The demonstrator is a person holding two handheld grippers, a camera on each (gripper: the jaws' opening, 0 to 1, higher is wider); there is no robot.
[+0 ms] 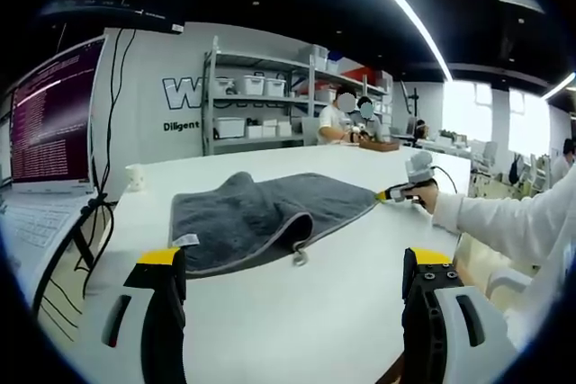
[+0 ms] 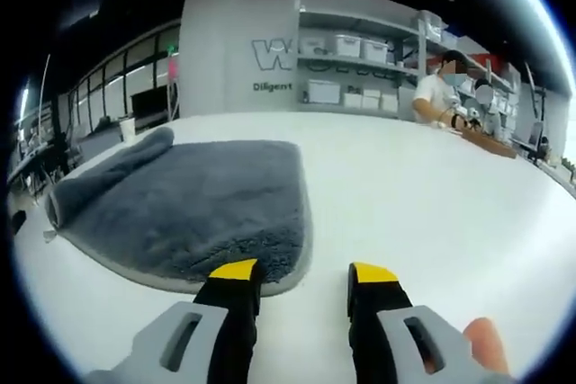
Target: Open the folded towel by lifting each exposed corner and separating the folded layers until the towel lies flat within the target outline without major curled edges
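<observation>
The soft grey plush towel [image 1: 261, 215] lies on the white table [image 1: 360, 294], partly opened, its far edge rolled over. Left gripper [image 1: 297, 263] hangs back, jaws wide apart. Right gripper [image 2: 304, 278] hovers at the near hem, jaws apart, empty. It looks limp and light; I'd pinch the bound edge by the loop tag [image 1: 300, 257]. The layers under the roll are hidden.

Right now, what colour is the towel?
Dark grey, with a lighter grey edge; the towel shows best in the right gripper view.
</observation>
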